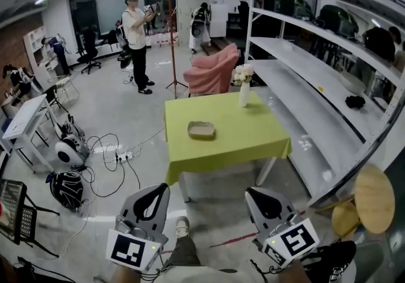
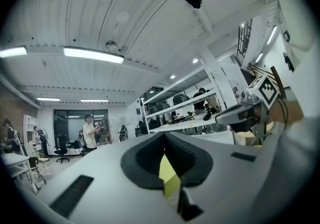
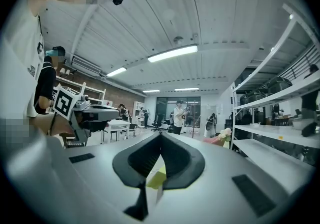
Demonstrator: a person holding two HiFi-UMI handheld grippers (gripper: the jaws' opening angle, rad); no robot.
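Left gripper (image 1: 166, 185): held low, close in front of the person's body. Its jaws are brought together at the tips with nothing between them. In the left gripper view only a sliver of green cloth shows through the loop behind the tips.
Right gripper (image 1: 248, 190): level with the left one and near it. Its jaws are likewise closed tip to tip and empty.
Table (image 1: 243, 139): covered in green cloth, ahead of both grippers and well apart from them.
Dish (image 1: 201, 129): shallow and tan, lying on the cloth. It is ahead of the two grippers, in line with the gap between them.
Vase (image 1: 244, 95): white, upright, holding flowers. It stands at the table's far edge, straight ahead of the right gripper and beyond the dish.
Armchair (image 1: 212, 73): pink, just beyond the table.
Shelving (image 1: 304, 79): white, running forward to the right of the right gripper.
Standing person (image 1: 136, 41): far ahead of the left gripper, past the table.
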